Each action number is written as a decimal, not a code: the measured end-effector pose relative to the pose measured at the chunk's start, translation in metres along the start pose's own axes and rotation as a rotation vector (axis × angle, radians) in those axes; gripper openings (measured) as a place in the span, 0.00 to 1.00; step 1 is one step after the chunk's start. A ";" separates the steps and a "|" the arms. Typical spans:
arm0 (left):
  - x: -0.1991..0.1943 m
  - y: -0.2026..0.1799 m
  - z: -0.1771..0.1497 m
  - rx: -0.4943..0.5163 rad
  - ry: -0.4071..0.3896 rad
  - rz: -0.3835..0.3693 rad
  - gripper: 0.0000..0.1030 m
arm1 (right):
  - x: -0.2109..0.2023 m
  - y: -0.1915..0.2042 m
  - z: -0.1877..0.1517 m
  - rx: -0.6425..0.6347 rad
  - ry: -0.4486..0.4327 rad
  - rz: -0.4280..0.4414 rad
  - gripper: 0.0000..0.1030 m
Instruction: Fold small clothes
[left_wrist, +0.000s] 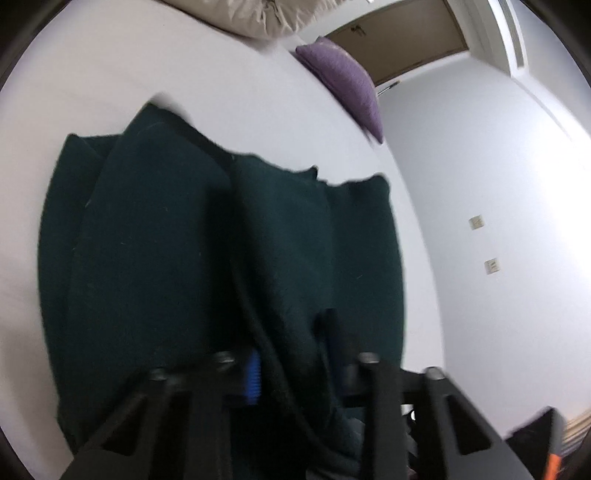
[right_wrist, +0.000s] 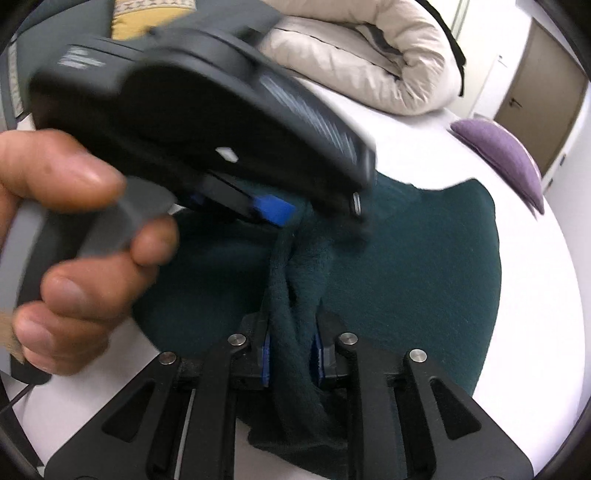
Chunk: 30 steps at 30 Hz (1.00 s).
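Observation:
A dark green fleece garment (left_wrist: 155, 236) lies on a white bed sheet (left_wrist: 110, 85), with part of it lifted in folds. In the left wrist view my left gripper (left_wrist: 291, 369) is shut on a bunched fold of the garment between its blue pads (left_wrist: 253, 380). In the right wrist view my right gripper (right_wrist: 291, 350) is shut on a rolled edge of the same garment (right_wrist: 424, 280), between its blue pads (right_wrist: 266, 360). The left gripper (right_wrist: 314, 210), held by a hand (right_wrist: 66, 236), sits close above and to the left, its blue pad on the same fold.
A rolled cream duvet (right_wrist: 369, 55) lies at the far end of the bed. A purple cushion (right_wrist: 506, 155) sits at the bed's right edge, also in the left wrist view (left_wrist: 347, 85). A white wall (left_wrist: 480, 184) and brown door (left_wrist: 402, 37) lie beyond.

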<state>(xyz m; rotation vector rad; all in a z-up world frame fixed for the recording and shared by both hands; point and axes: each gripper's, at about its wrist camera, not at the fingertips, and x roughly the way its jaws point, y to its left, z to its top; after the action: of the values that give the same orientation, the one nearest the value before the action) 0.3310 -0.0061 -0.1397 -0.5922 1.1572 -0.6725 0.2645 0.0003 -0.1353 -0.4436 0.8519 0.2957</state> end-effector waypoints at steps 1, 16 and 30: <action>0.002 -0.001 -0.001 0.000 -0.002 -0.003 0.18 | -0.001 0.002 0.001 -0.017 -0.003 -0.006 0.17; -0.050 0.012 -0.013 0.006 -0.066 -0.057 0.13 | -0.104 -0.112 -0.062 0.372 -0.142 0.274 0.37; -0.100 0.055 0.003 -0.030 -0.139 0.012 0.13 | -0.019 -0.122 -0.052 0.465 -0.044 0.099 0.45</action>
<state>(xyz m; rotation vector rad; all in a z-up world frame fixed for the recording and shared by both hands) 0.3177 0.1054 -0.1166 -0.6469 1.0416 -0.5957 0.2703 -0.1328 -0.1188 0.0377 0.8695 0.1892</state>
